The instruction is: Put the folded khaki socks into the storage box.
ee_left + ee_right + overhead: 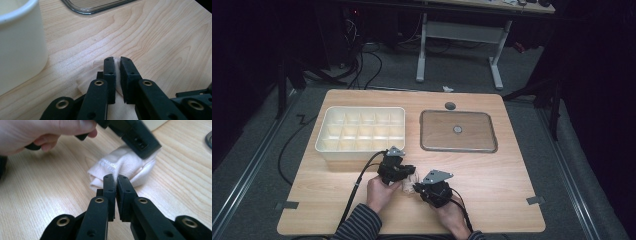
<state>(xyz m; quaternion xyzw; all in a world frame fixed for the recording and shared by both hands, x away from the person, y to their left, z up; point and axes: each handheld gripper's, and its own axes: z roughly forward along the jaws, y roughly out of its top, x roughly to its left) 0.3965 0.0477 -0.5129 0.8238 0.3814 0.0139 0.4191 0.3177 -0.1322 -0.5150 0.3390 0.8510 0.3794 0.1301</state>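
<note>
A small pale cream cloth [412, 180] with faint printed letters lies bunched on the wooden table near its front edge, between my two grippers. My left gripper [410, 173] is shut on one end of it; in the left gripper view a thin fold of cloth [116, 59] is pinched between the nearly touching jaws [117, 62]. From the other side my right gripper [417, 188] is shut on the cloth's near edge [110, 170], with its jaw tips [116, 180] closed together. The left gripper's black jaw [136, 137] presses on top of the bundle there, with a hand behind it.
A white tray [323, 136] with several compartments stands just behind the left gripper, its wall [20, 45] close by. A shallow metal-rimmed tray [458, 149] with a small round piece in it lies at the right rear. A grey round cap [450, 105] sits beyond it.
</note>
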